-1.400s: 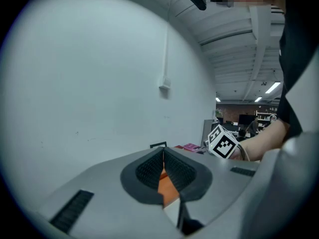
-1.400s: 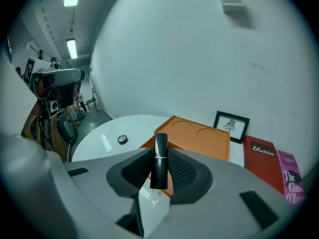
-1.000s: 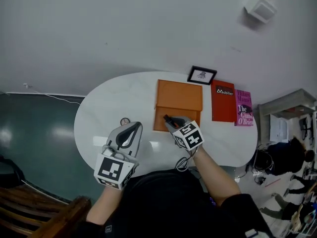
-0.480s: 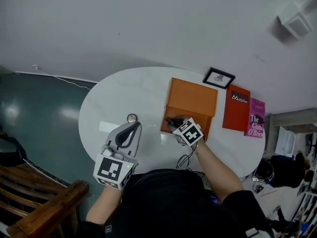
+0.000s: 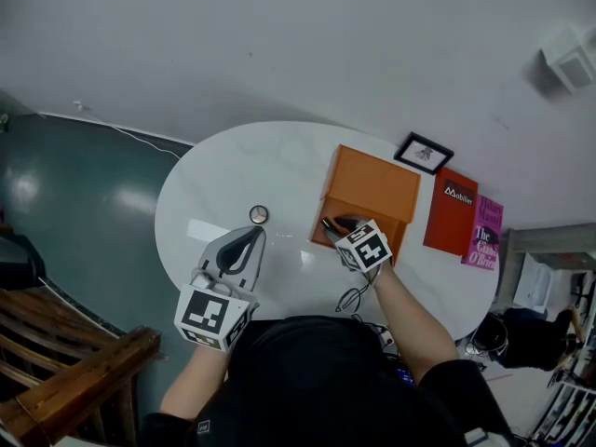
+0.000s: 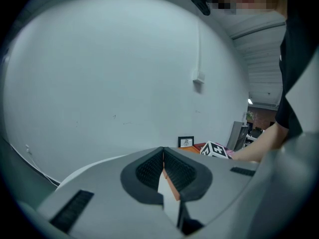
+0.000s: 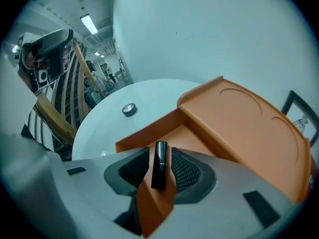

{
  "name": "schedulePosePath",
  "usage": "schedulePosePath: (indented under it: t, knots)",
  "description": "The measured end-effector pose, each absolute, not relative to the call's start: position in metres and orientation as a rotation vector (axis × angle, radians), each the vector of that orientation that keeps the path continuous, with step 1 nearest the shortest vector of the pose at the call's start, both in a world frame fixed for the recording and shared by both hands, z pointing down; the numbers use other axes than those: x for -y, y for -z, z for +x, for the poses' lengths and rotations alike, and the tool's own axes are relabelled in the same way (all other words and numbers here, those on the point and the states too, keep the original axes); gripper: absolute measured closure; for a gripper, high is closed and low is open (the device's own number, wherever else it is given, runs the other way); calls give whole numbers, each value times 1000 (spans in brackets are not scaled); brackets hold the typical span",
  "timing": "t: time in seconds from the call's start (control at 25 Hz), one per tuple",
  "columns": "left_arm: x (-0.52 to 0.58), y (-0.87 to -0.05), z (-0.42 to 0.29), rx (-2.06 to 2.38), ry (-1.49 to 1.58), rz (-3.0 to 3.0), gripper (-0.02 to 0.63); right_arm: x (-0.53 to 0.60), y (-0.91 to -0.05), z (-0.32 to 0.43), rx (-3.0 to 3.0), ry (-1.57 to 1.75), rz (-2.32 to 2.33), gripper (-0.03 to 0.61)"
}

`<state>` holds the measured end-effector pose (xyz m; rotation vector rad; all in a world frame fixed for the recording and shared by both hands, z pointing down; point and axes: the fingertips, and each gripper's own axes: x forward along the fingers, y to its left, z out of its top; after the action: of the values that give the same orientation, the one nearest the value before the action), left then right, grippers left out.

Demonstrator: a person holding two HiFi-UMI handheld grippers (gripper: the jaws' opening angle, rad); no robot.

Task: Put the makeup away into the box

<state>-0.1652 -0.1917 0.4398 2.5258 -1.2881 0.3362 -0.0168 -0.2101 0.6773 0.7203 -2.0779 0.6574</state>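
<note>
Your right gripper (image 7: 160, 156): jaws just been opening, now part-spread, pads clear of lipstick (image 7: 159, 164). Lipstick sits between them, long axis along jaws, over floor of open box (image 7: 234, 118); resting or not, cannot tell. Round compact (image 5: 259, 214) on table (image 5: 214, 180), left of box, nearer your left gripper (image 5: 251, 235), whose jaws are closed and empty.

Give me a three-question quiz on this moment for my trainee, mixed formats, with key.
1. True or false: the jaws of the left gripper are shut with nothing between them.
2. The small round silver tin lies: A) in the orange box; B) on the white oval table; C) on the red book.
3. Fill in: the black lipstick tube is between the jaws of the ___ gripper.
Key: 1 true; 2 B; 3 right. The jaws of the right gripper have just been opening.
</note>
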Motion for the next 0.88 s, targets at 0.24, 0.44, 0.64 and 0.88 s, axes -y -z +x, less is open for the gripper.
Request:
schedulePosePath:
  t: [0.24, 0.44, 0.64, 0.88]
  knots:
    - [180, -433, -178, 1294, -294, 2550, 601, 221, -622, -21, 2165, -577, 873, 455]
    - [173, -423, -188, 1288, -243, 2584, 601, 224, -561, -53, 2285, -489, 937, 472]
    - [175, -399, -214, 1319, -279, 2673, 601, 219, -496, -106, 2437, -326, 983, 477]
    - [174, -376, -251, 1437, -196, 2654, 601, 211, -444, -157, 2668, -198, 1076, 540]
